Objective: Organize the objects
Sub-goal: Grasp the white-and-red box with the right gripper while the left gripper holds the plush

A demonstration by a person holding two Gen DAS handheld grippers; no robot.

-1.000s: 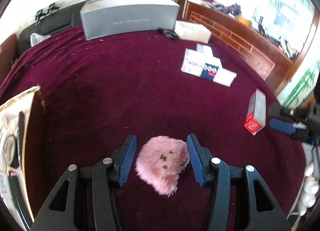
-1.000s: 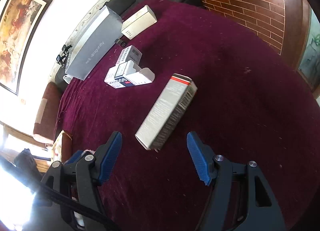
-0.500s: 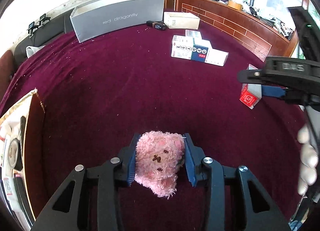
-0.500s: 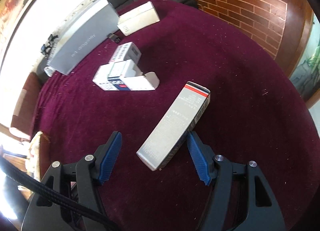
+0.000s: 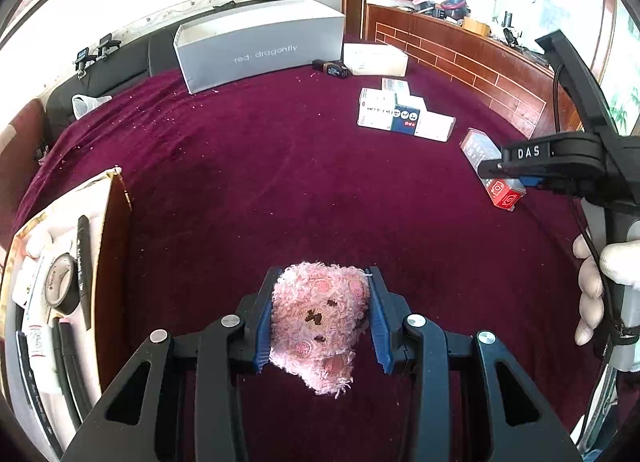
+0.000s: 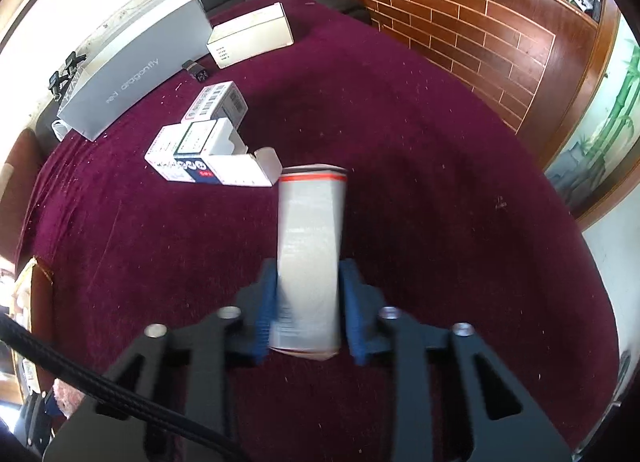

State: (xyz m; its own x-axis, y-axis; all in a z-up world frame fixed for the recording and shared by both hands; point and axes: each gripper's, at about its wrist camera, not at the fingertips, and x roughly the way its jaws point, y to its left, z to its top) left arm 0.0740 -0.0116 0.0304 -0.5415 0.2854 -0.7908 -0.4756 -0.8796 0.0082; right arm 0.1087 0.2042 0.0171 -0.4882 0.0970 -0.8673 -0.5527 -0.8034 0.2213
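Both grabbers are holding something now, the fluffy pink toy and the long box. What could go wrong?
The pink plush toy is soft and hangs below the left gripper, so it might slip out. The right gripper pinches the long grey box only near one end, so the far end could droop or bump the white cartons just ahead.
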